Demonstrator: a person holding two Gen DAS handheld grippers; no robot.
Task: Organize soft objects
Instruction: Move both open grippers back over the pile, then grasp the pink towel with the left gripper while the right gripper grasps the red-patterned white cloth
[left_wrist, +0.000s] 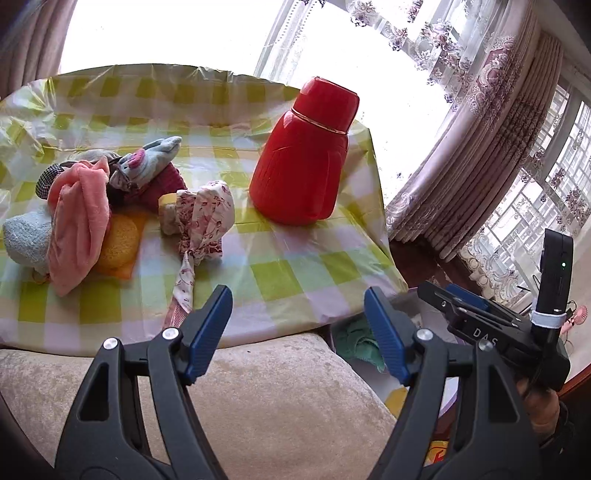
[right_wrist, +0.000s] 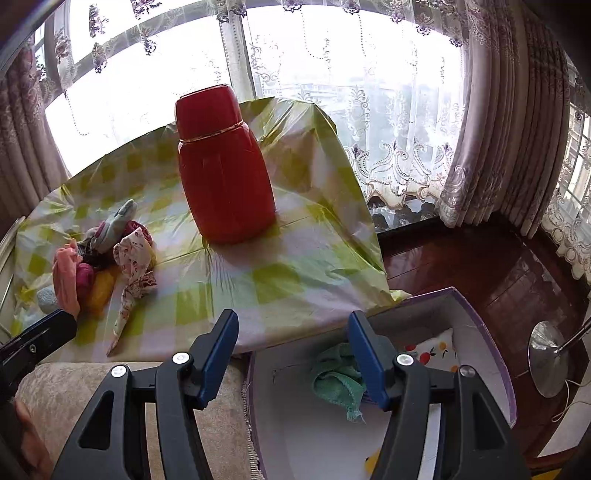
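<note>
So both tools were just hanging wide open with nothing in them. The left tool (left_wrist: 297, 332) hovered over the beige plush cushion edge (left_wrist: 258, 387) in front of the counter (left_wrist: 295, 266), which was covered in a shiny green-and-white checked plastic cloth. The right tool (right_wrist: 293, 356) sat off to the right, its right-hand finger above the white cardboard box with purple edging (right_wrist: 476, 314) that stood beside the counter on the dark wooden floor (right_wrist: 480, 266).

The pile of soft stuff was bunched up on the counter's left side: a pink fleecy cloth (left_wrist: 79, 221) draped over a round yellow sponge (left_wrist: 118, 240), a fluffy pale blue cloth (left_wrist: 26, 240) touching it, a grey-blue sock with a pink patch (left_wrist: 147, 162) on top of something dark red and knitted (left_wrist: 166, 188), and a knotted white floral fabric piece (left_wrist: 203, 214) just beside them, its tail trailing toward the near edge.

A crumpled teal-green cloth (right_wrist: 336, 376) was already lying inside the box, next to a white fruit-print fabric (right_wrist: 436, 350). A tall red plastic thermos jug (left_wrist: 303, 155) stood upright near the middle of the counter, well apart from the pile.
</note>
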